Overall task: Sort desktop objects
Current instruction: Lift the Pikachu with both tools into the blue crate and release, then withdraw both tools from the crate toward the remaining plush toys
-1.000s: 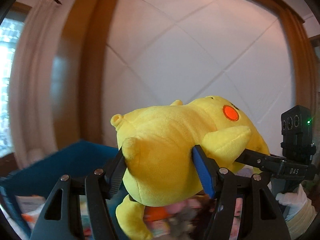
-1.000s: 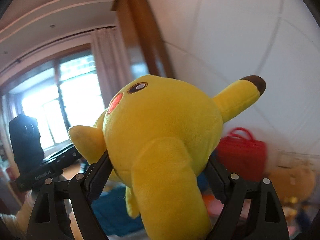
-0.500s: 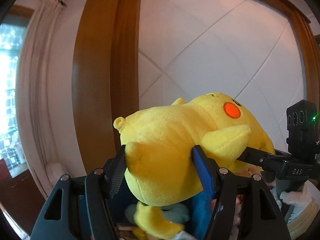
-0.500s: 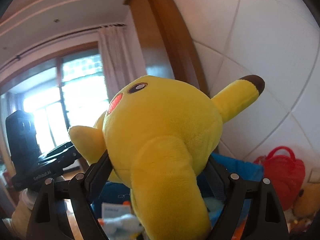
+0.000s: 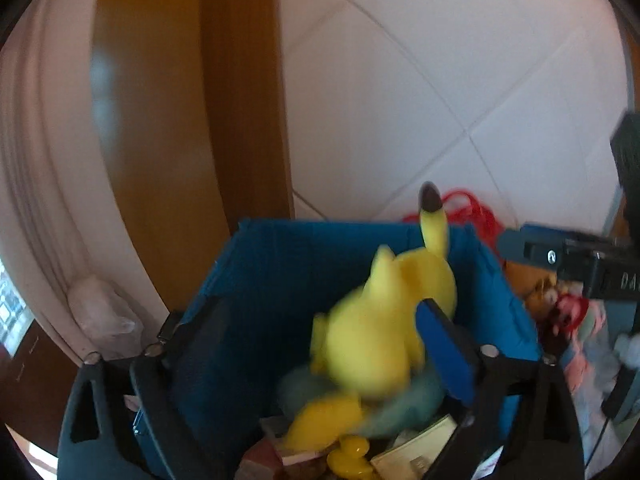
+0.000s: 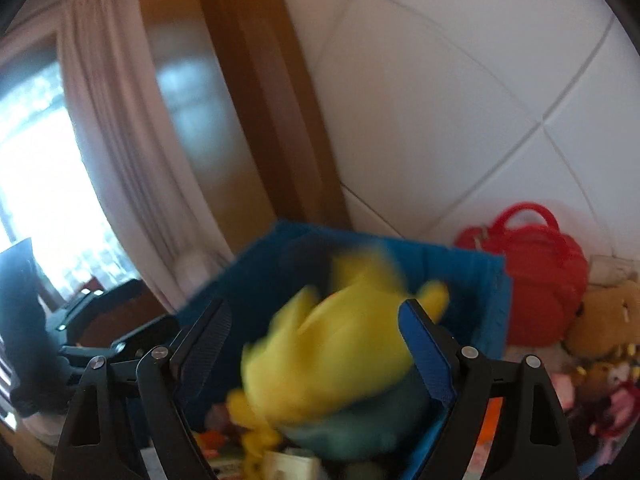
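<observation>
A yellow plush toy (image 5: 376, 332) with a black-tipped ear is blurred in motion inside the blue fabric bin (image 5: 304, 256), above a teal plush and small items. It also shows in the right wrist view (image 6: 340, 348), over the same blue bin (image 6: 492, 300). My left gripper (image 5: 320, 344) is open, its fingers wide apart on either side of the toy and not clamping it. My right gripper (image 6: 316, 344) is open too, its fingers spread around the falling toy.
A red handbag (image 6: 540, 280) and brown plush toys (image 6: 604, 320) sit right of the bin against the white tiled wall. A wooden door frame (image 5: 224, 120) and curtain (image 6: 112, 160) stand behind. Cards and a yellow toy duck (image 5: 352, 456) lie in the bin.
Both grippers opened and let go of the yellow plush, which dropped into the blue bin. Both views tilted down toward the bin.
</observation>
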`<state>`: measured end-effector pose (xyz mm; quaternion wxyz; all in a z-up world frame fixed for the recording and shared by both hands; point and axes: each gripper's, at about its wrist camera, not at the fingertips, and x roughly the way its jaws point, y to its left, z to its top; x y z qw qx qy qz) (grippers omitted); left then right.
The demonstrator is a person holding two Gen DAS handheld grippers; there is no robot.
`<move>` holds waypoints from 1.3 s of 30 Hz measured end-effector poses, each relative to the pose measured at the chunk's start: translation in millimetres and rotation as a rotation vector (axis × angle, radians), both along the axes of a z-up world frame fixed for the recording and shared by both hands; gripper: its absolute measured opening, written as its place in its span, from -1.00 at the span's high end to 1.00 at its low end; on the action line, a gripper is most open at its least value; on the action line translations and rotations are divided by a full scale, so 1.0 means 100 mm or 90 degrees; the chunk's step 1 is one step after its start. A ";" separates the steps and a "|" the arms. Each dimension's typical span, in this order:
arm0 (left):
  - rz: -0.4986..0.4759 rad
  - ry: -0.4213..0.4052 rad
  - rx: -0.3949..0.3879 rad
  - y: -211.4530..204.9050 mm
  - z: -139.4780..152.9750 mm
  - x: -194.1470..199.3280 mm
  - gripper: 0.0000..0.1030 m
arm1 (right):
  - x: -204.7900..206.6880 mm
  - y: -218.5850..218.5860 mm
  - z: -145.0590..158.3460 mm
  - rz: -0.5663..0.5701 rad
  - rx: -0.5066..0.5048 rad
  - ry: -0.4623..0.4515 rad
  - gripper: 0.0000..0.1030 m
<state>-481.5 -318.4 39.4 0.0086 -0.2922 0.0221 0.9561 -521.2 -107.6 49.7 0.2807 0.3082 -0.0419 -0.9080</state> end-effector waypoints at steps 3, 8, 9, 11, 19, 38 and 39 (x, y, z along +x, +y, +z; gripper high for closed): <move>-0.020 -0.031 -0.001 0.03 -0.12 0.06 -0.90 | -0.04 0.00 -0.13 -0.018 0.039 -0.016 -0.85; -0.033 -0.066 -0.008 0.16 -0.21 0.10 -0.90 | -0.03 0.04 -0.19 -0.027 0.074 -0.020 -0.99; -0.032 -0.070 -0.009 0.18 -0.23 0.10 -0.90 | -0.02 0.05 -0.19 -0.027 0.080 -0.020 -0.99; -0.031 -0.074 -0.011 0.21 -0.25 0.15 -0.90 | 0.03 0.05 -0.17 -0.027 0.091 -0.017 -0.99; -0.022 -0.061 -0.019 0.23 -0.14 0.43 -0.90 | 0.30 0.03 -0.09 -0.008 0.100 -0.010 -0.99; 0.002 -0.019 -0.012 0.55 0.09 1.59 -0.90 | 1.51 0.33 0.09 0.014 0.110 0.027 -0.99; 0.006 -0.013 -0.013 0.58 0.11 1.65 -0.90 | 1.58 0.37 0.11 0.019 0.104 0.031 -0.99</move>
